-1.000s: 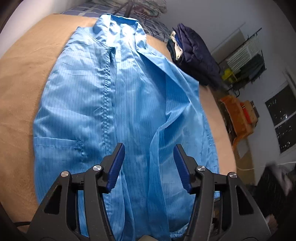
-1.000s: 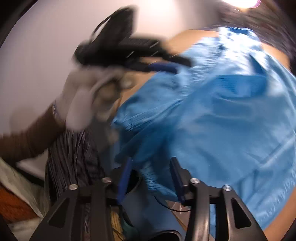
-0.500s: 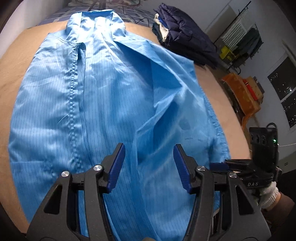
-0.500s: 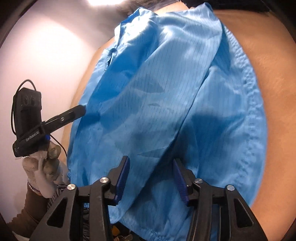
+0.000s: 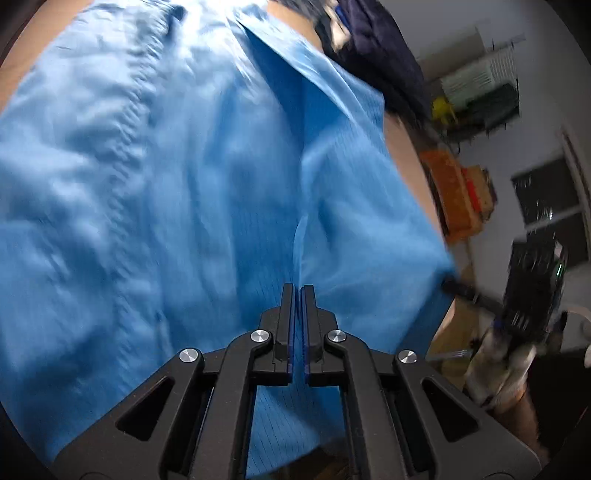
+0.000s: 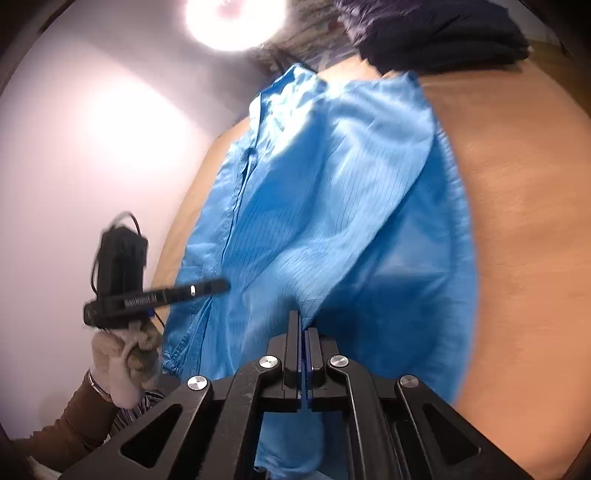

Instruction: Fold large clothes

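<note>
A large blue pinstriped coat (image 5: 155, 177) lies spread on a tan table (image 6: 524, 206), collar at the far end; it also shows in the right wrist view (image 6: 332, 206). My left gripper (image 5: 298, 290) is shut on a raised fold of the coat near its hem. My right gripper (image 6: 303, 325) is shut on another pinched fold of the coat at the near edge. Each gripper shows in the other's view, the right gripper (image 5: 458, 288) at the coat's right edge and the left gripper (image 6: 218, 286) at its left side. The coat's cloth is lifted and tented between the two holds.
A stack of dark folded clothes (image 5: 373, 55) sits at the table's far end, also in the right wrist view (image 6: 439, 33). An orange chair (image 5: 450, 195), a drying rack (image 5: 480, 88) and a dark window (image 5: 550, 206) stand to the right. A white wall (image 6: 92, 155) lies left.
Both grippers went from open to shut, each pinching a fold of the blue coat. The cloth near the hem has risen off the table.
</note>
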Demonstrator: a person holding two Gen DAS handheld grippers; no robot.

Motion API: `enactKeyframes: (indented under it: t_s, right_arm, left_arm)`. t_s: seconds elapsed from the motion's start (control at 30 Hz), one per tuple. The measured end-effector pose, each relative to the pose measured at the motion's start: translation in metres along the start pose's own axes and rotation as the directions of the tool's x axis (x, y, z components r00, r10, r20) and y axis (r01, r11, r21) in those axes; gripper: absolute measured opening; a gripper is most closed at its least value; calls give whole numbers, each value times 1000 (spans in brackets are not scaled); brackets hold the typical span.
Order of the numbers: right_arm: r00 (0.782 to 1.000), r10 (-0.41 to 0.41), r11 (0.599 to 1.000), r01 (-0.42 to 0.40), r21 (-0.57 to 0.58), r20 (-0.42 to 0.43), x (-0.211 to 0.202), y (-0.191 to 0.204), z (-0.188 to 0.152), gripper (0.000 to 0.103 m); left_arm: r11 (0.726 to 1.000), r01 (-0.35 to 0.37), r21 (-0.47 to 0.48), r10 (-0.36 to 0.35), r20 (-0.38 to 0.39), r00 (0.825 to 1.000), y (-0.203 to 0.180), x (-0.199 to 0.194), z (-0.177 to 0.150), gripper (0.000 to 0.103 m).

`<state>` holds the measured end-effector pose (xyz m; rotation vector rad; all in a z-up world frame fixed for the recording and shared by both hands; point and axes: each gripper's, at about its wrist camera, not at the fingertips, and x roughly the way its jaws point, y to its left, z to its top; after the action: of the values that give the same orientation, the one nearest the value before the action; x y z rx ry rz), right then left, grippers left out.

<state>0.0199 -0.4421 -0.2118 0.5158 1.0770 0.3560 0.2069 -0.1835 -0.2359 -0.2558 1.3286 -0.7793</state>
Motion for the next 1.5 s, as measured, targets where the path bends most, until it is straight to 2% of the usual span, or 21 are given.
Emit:
enactKeyframes:
  t_s: [0.2,0.3,0.4,0.47,0.5,0.53,0.6,0.7,0.77,0.8,0.83,0.9,0.97,1.03,1.1,1.13,1.2,1.3,1.4,1.43,1.5]
  right_arm:
    - [988,-147,988,148,36,-44,-6,-31,0,0]
    - [990,-126,989,130,68,-71,7,-40,-4,0]
    - [982,-167,986,169,15,-90,18,-32,-1,0]
    - [986,-149,988,151,25,-82,12,-37,1,1]
    - [990,-126,990,130,46,-69,8,-39,2,7]
    - [990,-122,990,126,63,-64,3,-42,1,24]
    - [996,-58,993,64,97,-65,-4,-50,-6,40]
    - [996,3,991,8,134,-84,1,-58,-17,39]
    - [994,-13,989,28,147,-105,11,-61,-22,23]
    - [993,-35,988,52,144,-114,16,-60,-24,4]
    - [991,-61,988,77,134,-120,18,-57,-25,0]
    - [987,-125,988,134,80,-100,12,-45,-23,0]
    - [970,-234,972,235,17,-65,-1,-33,-22,0]
    - [958,-274,962,272,-31,-84,0,-32,-25,0]
    - [974,-178,984,175,-33,-141,7,-33,-27,7]
    - [975,-167,986,164,-36,-144,8,-32,-26,26]
    - [983,-145,989,140,-47,-117,5,-30,-20,44]
    - [996,-80,997,79,-17,-40,-4,-38,-2,44]
    - [991,-127,991,126,40,35,-6,-57,27,44]
    - [987,-152,987,149,52,45,-2,-62,36,51]
    - [980,-191,979,186,84,61,9,-74,57,56]
  left_arm:
    - [994,-56,96,60,-37,998,-25,16,-16,0]
    - [993,-71,91,73,-20,997,-26,12,-11,0]
    - [990,-104,92,104,4,995,-24,7,-8,0]
    - [987,-129,94,127,32,991,-23,-2,-8,0]
    - [986,-133,100,129,50,990,-23,-7,-10,0]
    - [985,-137,108,130,70,989,-24,-12,-11,0]
    - [981,-144,131,131,106,986,-28,-20,-12,0]
    - [978,-132,163,112,126,986,-36,-21,-12,0]
    - [976,-117,185,101,92,991,-42,-9,-11,0]
    - [975,-104,196,93,66,994,-47,0,-9,0]
    - [974,-93,205,87,40,995,-49,7,-9,0]
    - [970,-97,224,102,-11,995,-55,26,-14,0]
    - [958,-114,263,134,-61,989,-61,46,-22,0]
    - [946,-141,294,165,-60,984,-65,54,-25,0]
    - [945,-137,296,161,-60,985,-66,52,-23,1]
    - [948,-132,290,156,-58,986,-66,49,-20,1]
    - [946,-147,287,165,-38,986,-66,43,-17,0]
    - [951,-143,274,157,-29,987,-65,36,-15,0]
    - [945,-144,293,155,-15,988,-69,33,-18,1]
    - [945,-139,297,150,-15,989,-71,32,-18,1]
    - [943,-134,304,147,-20,989,-73,34,-20,1]
